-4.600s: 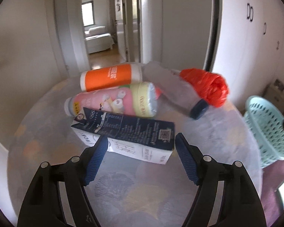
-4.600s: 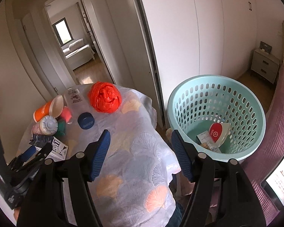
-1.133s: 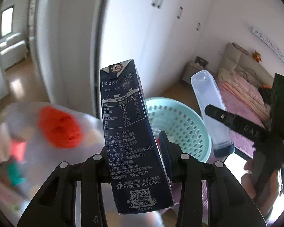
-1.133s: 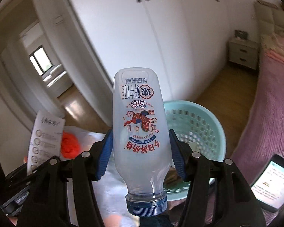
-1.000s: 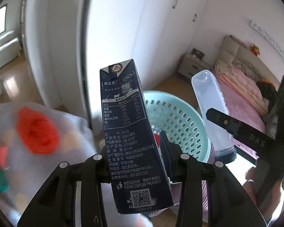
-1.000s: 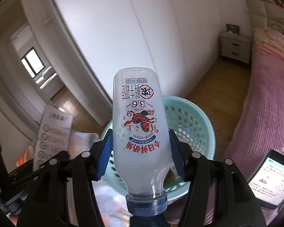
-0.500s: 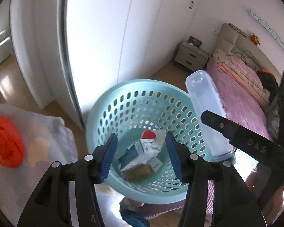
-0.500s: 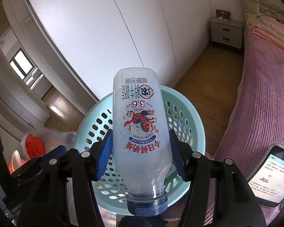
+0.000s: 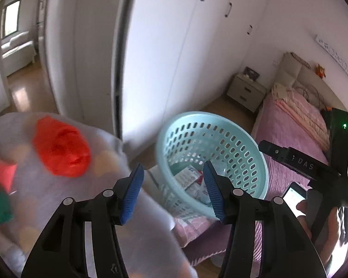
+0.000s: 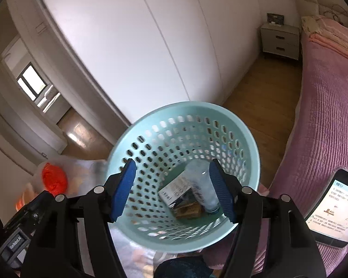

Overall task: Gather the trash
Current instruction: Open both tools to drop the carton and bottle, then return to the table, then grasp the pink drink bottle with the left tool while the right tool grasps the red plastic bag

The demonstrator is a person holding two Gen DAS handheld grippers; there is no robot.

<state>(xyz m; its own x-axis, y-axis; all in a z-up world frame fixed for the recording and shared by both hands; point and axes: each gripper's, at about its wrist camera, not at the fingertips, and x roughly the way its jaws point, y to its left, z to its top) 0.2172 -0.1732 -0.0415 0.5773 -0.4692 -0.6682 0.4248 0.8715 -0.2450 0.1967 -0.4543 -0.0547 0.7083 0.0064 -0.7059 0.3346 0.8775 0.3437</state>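
Observation:
My left gripper (image 9: 172,192) is open and empty, hanging over the gap between the cloth-covered table (image 9: 46,208) and the teal basket (image 9: 197,115). A crumpled red bag (image 9: 61,149) lies on the table to its left. My right gripper (image 10: 171,191) hovers straight above the basket (image 10: 185,106). Its jaws are opening and nothing is between them. Down in the basket lie the clear milk bottle (image 10: 203,187) and a carton (image 10: 175,191) with other packaging. The red bag (image 10: 53,180) shows at the lower left.
A pink bed (image 10: 324,115) runs along the right with a lit phone (image 10: 331,206) on its edge. A nightstand (image 10: 280,39) stands by the white wardrobe (image 10: 150,46). More blurred trash (image 9: 2,185) sits at the table's left edge.
The dark carton has left my left gripper and the clear bottle has left my right one. Both now lie in the basket. Both jaws have spread, and the left view has swung back toward the table.

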